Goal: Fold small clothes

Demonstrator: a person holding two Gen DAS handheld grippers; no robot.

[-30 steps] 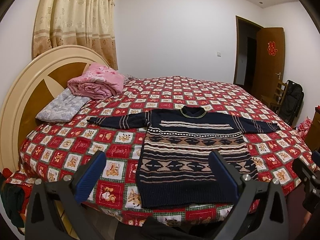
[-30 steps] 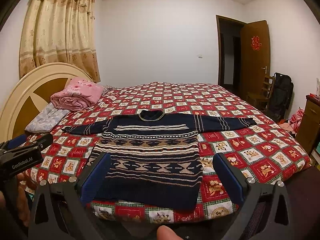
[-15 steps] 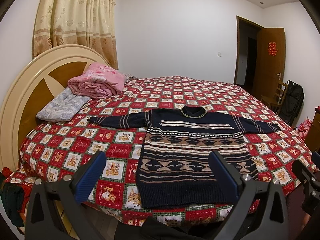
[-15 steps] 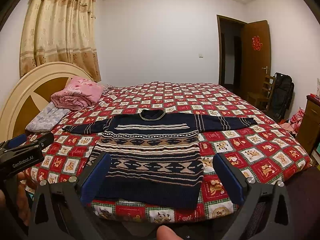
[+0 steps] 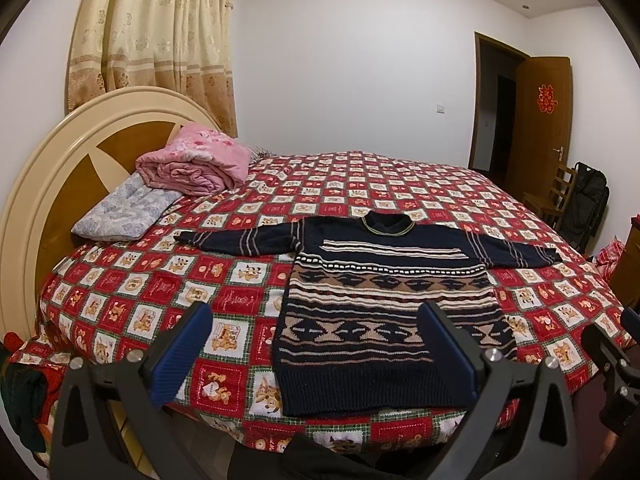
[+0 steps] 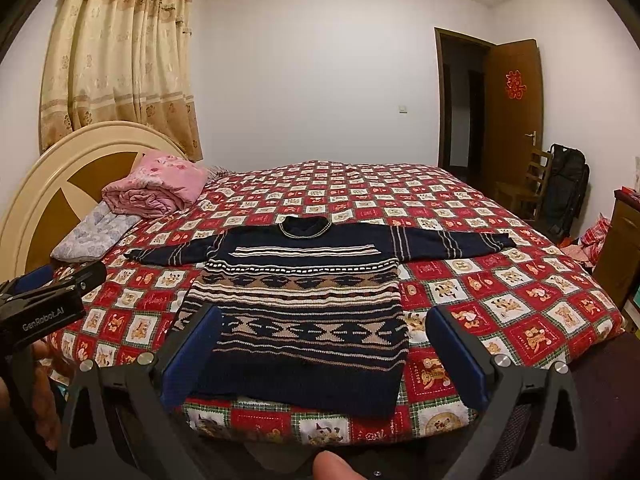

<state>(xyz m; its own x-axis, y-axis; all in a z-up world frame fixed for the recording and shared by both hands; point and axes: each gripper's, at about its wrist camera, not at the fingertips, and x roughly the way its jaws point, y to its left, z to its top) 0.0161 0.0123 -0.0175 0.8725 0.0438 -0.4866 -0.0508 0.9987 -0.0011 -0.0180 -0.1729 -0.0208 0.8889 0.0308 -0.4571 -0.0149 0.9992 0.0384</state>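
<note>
Bottom of frame: left gripper (image 5: 316, 350) and right gripper (image 6: 322, 354), fingers spread wide, holding nothing, both short of the bed edge. Centre of frame: dark patterned sweater (image 5: 384, 320) lying flat on the red checked bedspread (image 5: 132, 300), sleeves extended, hem nearest. Upper left: folded pink blanket (image 5: 192, 164) on a pillow (image 5: 124, 212), against the headboard (image 5: 48, 168).

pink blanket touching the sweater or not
Apart. The left wrist view shows the pink blanket up by the headboard, with a stretch of bare red quilt between it and the sweater.
</note>
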